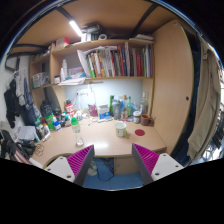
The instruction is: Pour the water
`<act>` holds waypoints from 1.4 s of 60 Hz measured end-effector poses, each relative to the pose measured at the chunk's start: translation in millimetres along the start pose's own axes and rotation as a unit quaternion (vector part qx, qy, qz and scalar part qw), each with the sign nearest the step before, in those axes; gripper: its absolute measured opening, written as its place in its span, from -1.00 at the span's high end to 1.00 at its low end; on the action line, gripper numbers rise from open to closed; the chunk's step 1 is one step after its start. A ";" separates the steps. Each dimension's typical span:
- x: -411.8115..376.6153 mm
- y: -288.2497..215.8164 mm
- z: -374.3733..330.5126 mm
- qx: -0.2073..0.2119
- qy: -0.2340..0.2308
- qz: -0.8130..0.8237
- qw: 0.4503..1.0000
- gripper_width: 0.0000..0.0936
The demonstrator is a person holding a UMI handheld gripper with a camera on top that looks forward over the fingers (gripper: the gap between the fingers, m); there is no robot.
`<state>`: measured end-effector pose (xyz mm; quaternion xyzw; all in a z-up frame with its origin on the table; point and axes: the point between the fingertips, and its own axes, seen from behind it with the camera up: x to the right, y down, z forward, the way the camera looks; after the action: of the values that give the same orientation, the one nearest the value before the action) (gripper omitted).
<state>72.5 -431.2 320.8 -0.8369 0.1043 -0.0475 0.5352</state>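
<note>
1. The claw (113,160) is nearest: its two fingers stand apart, the purple pads (79,160) face each other, and nothing is between them.
2. Just beyond the fingers is the front edge of the wooden worktop (100,140), which curves around a corner.
3. A pale cup (121,129) stands on the worktop ahead of the fingers, alone and apart from the clutter.
4. Further back, several bottles (122,106) stand in a group near the wall; which one holds the water I cannot tell.
5. I judge such a bottle to be of thin plastic, light, smooth and easy to squeeze, so the claw should take it at the middle of the body, gently.
6. Farthest are bookshelves (115,62) above the worktop.
</note>
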 end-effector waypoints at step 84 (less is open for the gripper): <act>-289.1 66.4 463.6 0.107 -0.159 -0.081 0.978 -0.22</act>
<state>-128.6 17.8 74.0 -0.7776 -0.0560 0.0320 0.6255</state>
